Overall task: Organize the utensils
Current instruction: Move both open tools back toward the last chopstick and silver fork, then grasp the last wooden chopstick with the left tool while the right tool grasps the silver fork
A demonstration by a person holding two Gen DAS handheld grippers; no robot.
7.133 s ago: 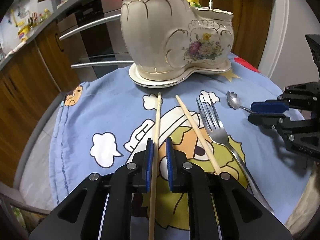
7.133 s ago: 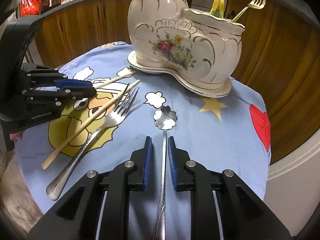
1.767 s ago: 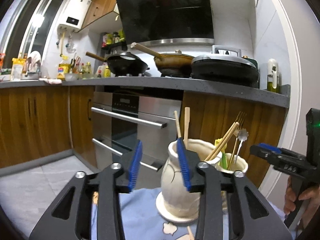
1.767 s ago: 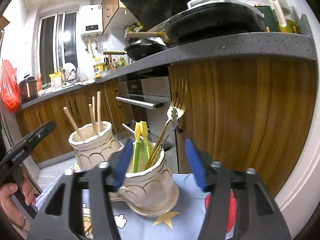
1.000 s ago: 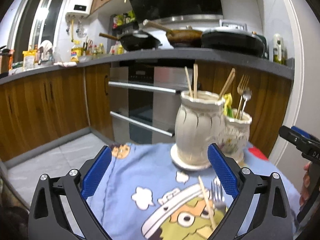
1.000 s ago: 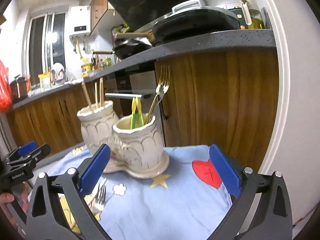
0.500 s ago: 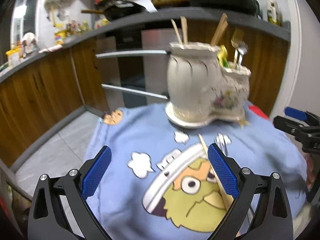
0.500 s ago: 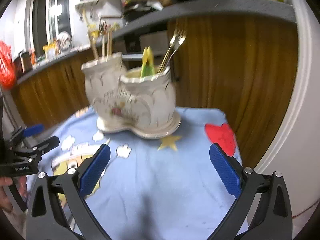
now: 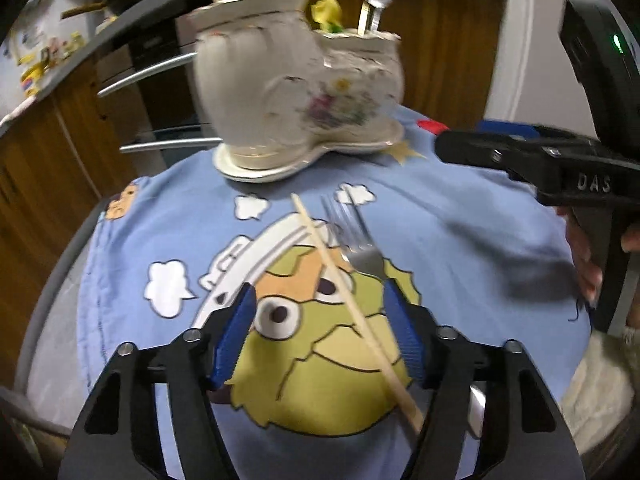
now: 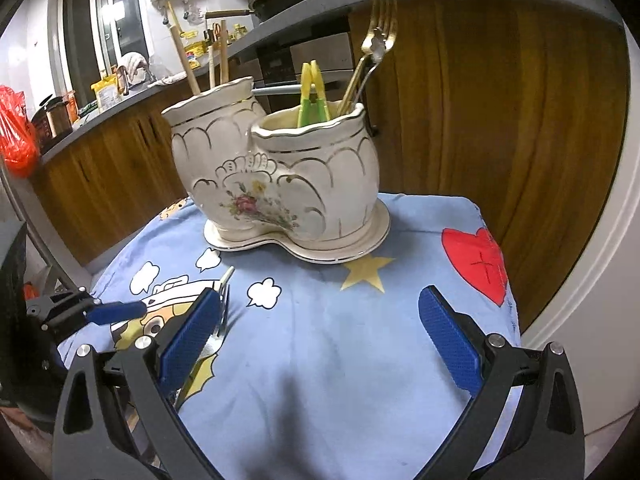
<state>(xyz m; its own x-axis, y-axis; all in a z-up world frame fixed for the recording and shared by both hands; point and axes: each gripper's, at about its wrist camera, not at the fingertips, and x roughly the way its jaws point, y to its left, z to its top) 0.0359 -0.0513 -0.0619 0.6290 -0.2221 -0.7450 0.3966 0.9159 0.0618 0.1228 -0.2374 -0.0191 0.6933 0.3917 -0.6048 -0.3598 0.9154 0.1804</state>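
Stowed, tall pot: wooden chopsticks (image 10: 188, 62) stand in the left, taller chamber of the ceramic utensil holder (image 10: 280, 180), upper centre of the right wrist view.
Stowed, low pot: yellow-green tongs (image 10: 312, 94), a gold fork (image 10: 380, 20) and a spoon stand in the right chamber.
Outstanding: one chopstick (image 9: 352, 300) and one steel fork (image 9: 356, 244) lie side by side on the cartoon cloth (image 9: 460, 216) over the worktop, centre of the left wrist view, well short of the holder. Judged more than half done, two items left.
Left claw (image 9: 320, 336): wide open, empty, low over the cloth; the chopstick runs between its blue pads, the fork's neck just inside the right pad. Appears placed for a pick.
Right claw (image 10: 320, 340): wide open, empty, hovers above bare cloth, lower centre of its frame, aimed at the holder; fork tines show beside its left pad.
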